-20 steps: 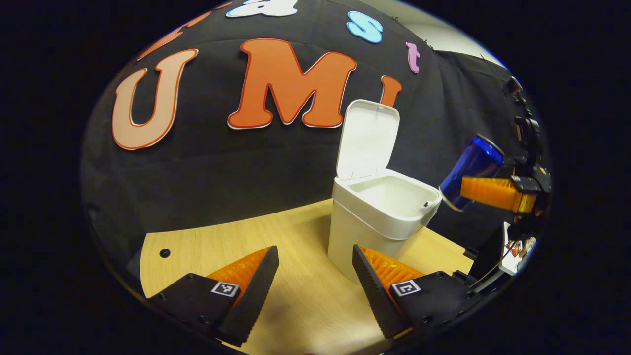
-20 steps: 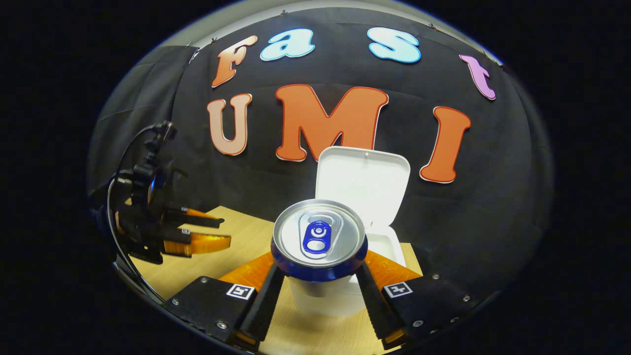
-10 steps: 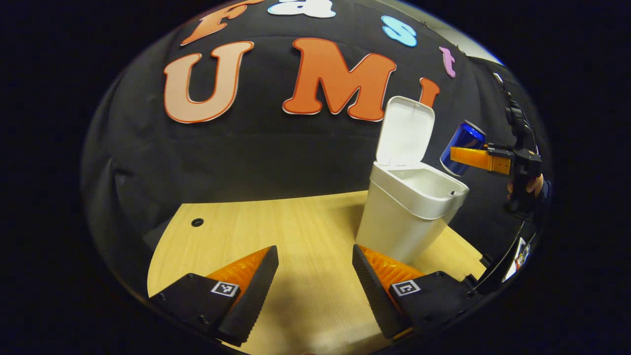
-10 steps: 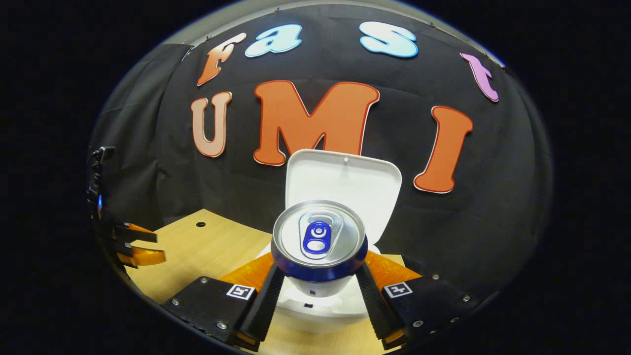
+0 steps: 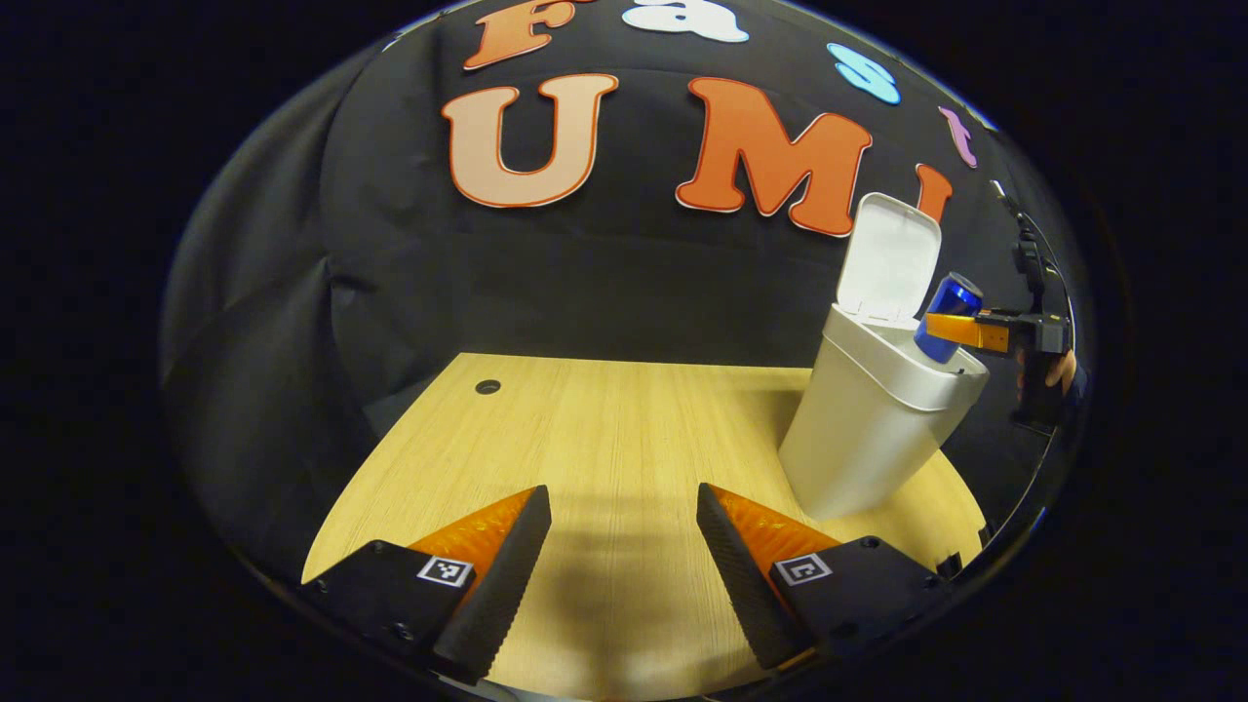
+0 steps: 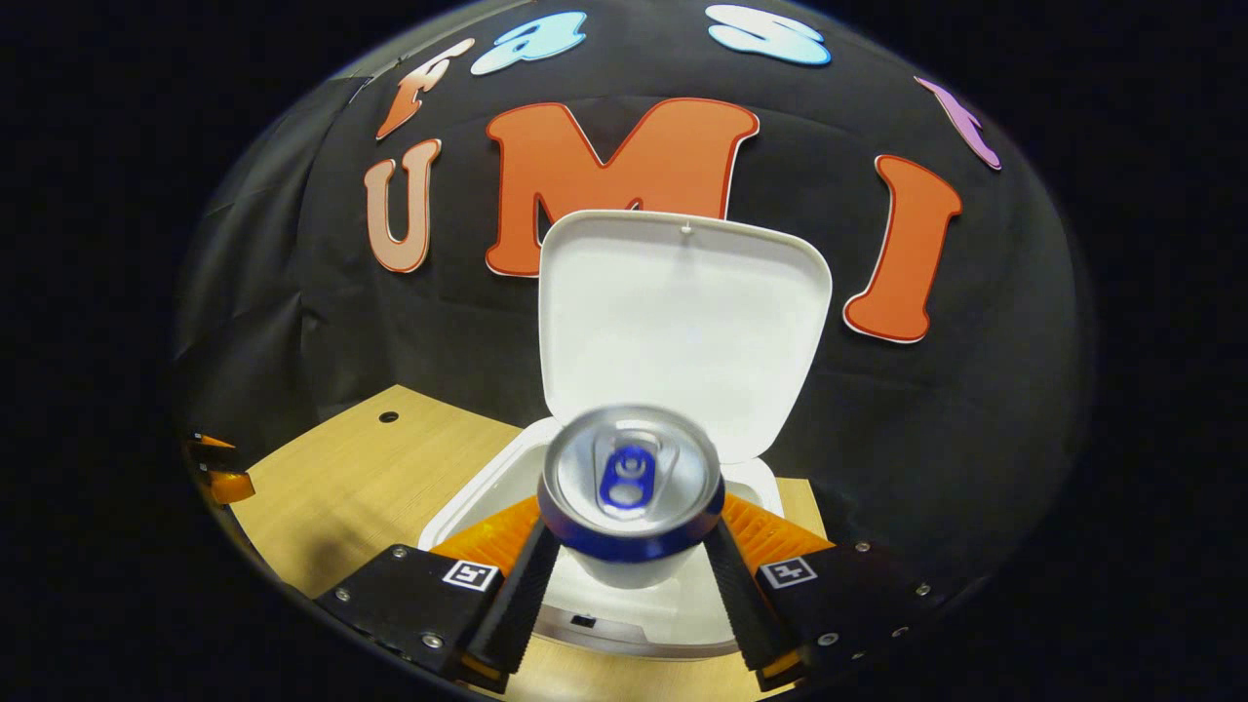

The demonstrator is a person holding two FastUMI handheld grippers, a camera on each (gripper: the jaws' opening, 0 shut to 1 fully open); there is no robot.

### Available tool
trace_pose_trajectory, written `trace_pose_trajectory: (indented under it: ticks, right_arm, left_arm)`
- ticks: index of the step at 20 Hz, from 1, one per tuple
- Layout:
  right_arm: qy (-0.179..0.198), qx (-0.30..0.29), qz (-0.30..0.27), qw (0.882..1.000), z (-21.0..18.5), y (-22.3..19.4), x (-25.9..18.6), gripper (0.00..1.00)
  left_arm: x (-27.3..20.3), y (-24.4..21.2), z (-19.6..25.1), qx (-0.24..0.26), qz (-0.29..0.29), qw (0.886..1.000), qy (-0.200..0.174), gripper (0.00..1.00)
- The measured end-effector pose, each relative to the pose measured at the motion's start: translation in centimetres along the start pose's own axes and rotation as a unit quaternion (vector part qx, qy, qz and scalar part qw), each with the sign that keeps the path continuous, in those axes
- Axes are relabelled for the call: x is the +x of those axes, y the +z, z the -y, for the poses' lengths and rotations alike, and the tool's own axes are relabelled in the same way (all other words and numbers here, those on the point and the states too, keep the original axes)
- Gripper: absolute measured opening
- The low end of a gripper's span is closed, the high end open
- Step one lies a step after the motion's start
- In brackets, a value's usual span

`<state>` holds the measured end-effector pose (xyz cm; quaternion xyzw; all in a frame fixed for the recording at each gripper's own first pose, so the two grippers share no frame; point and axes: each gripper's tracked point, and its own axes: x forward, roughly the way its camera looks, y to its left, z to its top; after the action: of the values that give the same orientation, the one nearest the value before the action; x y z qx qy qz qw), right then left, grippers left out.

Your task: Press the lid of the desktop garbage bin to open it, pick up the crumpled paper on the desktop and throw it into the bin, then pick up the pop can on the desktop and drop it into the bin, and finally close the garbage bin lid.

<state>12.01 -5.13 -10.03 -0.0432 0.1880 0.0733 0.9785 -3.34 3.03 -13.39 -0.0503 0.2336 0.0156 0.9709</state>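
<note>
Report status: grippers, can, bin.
Right gripper shut on can, held over open bin. Left gripper open, empty, above table. Lid up; nothing blocking the drop.

Garbage bin point(image 5: 871, 429) stands on the table point(image 5: 604, 439), at its far right in the left gripper view. Lid point(image 6: 682, 322) upright behind the bin's opening. Pop can point(image 6: 632, 483) above the opening, before the lid. Booth wall behind the bin.

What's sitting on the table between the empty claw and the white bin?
Nothing: in the left gripper view, only bare wooden table lies between the open left claw and the bin.
</note>
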Motion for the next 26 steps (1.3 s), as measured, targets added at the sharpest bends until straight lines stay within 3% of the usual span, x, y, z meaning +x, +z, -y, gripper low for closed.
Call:
trace_pose_trajectory:
  ticks: [4, 9, 17, 26]
  right_arm:
    - [-0.001, 0.004, 0.003, 1.000, 0.4, 0.9, -0.6, 0.86]
    - [-0.022, -0.006, 0.012, 1.000, 2.0, 4.0, -2.3, 0.86]
    - [-0.045, -0.019, 0.023, 0.999, 3.6, 11.7, -4.1, 0.90]
    - [-0.038, -0.001, 0.018, 0.999, 4.0, 19.6, -2.2, 0.90]
  left_arm:
    - [-0.3, -0.5, -0.9, -0.010, -0.001, 1.000, 0.011, 0.96]
    - [1.7, -1.0, -0.6, -0.004, -0.009, 1.000, -0.005, 0.96]
    - [3.3, -2.9, -0.2, 0.000, -0.035, 0.999, -0.032, 0.96]
    - [4.9, -6.5, -1.7, -0.038, -0.054, 0.998, -0.016, 0.97]
